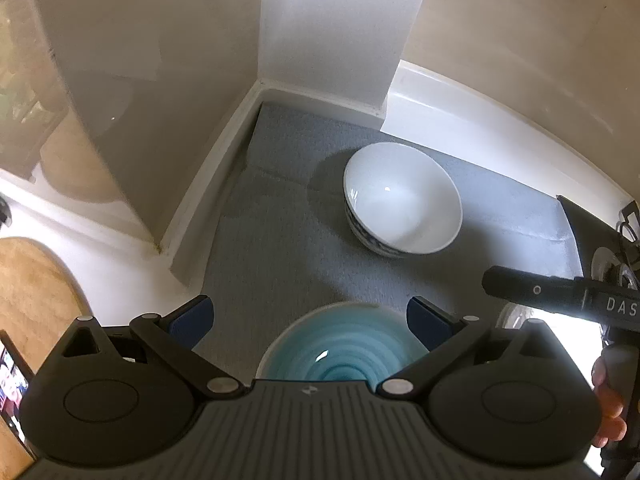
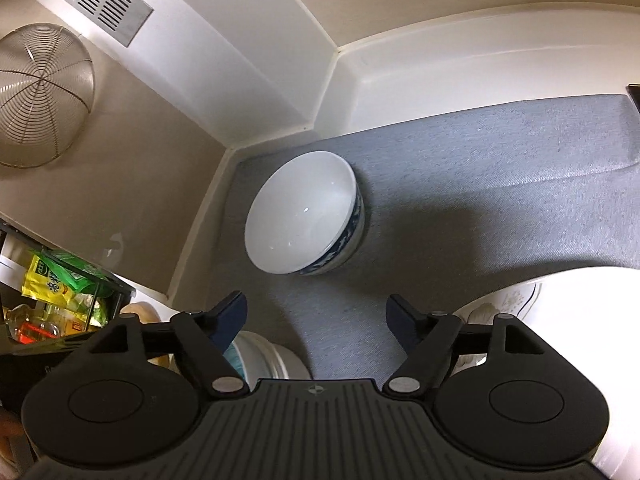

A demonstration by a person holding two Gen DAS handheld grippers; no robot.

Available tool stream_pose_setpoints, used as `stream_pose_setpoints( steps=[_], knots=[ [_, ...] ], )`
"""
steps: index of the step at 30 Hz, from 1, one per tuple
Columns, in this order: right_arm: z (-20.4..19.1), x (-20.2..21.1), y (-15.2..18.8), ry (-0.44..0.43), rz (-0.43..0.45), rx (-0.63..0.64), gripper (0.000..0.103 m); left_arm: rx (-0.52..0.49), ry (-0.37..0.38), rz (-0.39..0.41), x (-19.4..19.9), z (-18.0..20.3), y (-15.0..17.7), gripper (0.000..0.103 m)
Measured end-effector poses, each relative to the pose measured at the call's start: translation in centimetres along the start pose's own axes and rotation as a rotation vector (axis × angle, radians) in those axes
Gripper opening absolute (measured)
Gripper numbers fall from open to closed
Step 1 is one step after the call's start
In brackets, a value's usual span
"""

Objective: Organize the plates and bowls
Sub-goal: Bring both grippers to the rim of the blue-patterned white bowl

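Figure: two hand-held grippers above a grey mat [image 1: 280, 216] laid in a white-walled counter corner, with places given relative to the white bowl [image 1: 402, 200], which has a blue-patterned outside and stands upright and empty on the mat a short way out from the corner. Reading left to right in the left wrist view: a wooden board [image 1: 32, 292] lies well to the left of the white bowl, off the mat; the left gripper [image 1: 310, 320] hangs nearer the camera than the white bowl, its jaws spread wide and holding nothing; directly below it, on the near side of the white bowl and apart from it, sits a blue ribbed bowl [image 1: 340, 344], partly hidden by the gripper body. To the right of the white bowl the other tool's black body enters the view. In the right wrist view a wire strainer [image 2: 40, 96] hangs on the wall far left of the white bowl [image 2: 304, 220]; the right gripper [image 2: 316, 316] hovers on the bowl's near side, jaws wide apart and empty, with stacked pale dishes [image 2: 272, 356] under its left finger. Judged from the glossy highlights, both bowls are glazed ceramic: stiff, moderately heavy, slippery and liable to chip. The sensible hold is probably across the rim wall, one finger inside and one outside, closed firmly but gently; the soft mat should cushion set-down.
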State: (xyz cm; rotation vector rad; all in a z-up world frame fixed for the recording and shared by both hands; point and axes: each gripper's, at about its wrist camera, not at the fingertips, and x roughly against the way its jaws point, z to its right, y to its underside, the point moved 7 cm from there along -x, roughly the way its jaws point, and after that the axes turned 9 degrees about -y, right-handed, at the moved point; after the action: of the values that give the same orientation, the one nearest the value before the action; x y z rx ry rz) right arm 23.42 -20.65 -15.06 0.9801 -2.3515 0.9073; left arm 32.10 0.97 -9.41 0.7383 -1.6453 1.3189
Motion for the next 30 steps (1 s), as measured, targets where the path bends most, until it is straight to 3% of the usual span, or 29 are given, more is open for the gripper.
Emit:
stream_pose_setpoints(
  steps=[30],
  knots=[
    [2.2,-3.5,-3.2,0.042,-0.016,-0.009,0.080,-0.016,-0.027,-0.051,-5.1,1.5,-4.1,0.103]
  ],
)
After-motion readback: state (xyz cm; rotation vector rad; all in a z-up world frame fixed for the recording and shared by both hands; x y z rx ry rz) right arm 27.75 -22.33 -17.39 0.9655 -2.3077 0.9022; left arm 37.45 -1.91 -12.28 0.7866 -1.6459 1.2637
